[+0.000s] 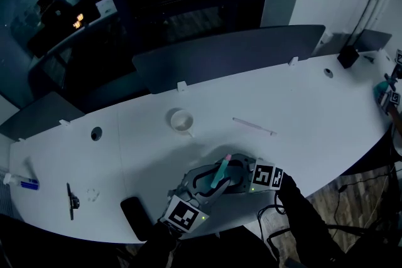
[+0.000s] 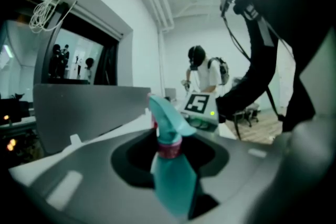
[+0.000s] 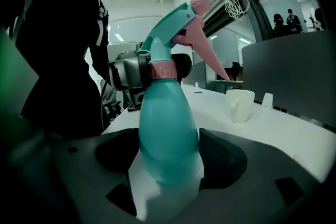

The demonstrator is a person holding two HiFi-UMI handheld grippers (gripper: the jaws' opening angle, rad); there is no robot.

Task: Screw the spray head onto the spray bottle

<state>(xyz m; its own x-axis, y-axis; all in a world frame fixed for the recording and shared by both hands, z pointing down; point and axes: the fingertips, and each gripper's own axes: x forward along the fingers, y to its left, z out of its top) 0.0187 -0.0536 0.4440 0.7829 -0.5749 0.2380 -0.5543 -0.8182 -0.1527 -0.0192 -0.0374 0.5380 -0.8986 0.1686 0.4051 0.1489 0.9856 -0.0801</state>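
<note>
A teal spray bottle [image 1: 220,177] with a pink collar and pink trigger stands near the white table's [image 1: 314,110] front edge, with the spray head [image 3: 181,21] sitting on its neck. My left gripper [image 1: 204,186] holds it from the left, jaws closed on its lower body [image 2: 174,186]. From the right, my right gripper [image 1: 236,176] has its jaws against both sides of the wide body [image 3: 169,139]. In the left gripper view the right gripper's marker cube [image 2: 199,105] shows just behind the bottle. How tight the collar sits cannot be seen.
A white cup [image 1: 181,120] stands further back on the table, and a thin pink-white stick [image 1: 253,126] lies to its right. A black flat object [image 1: 135,216] and a black tool [image 1: 71,199] lie at the front left. A grey partition [image 1: 232,50] lines the far edge.
</note>
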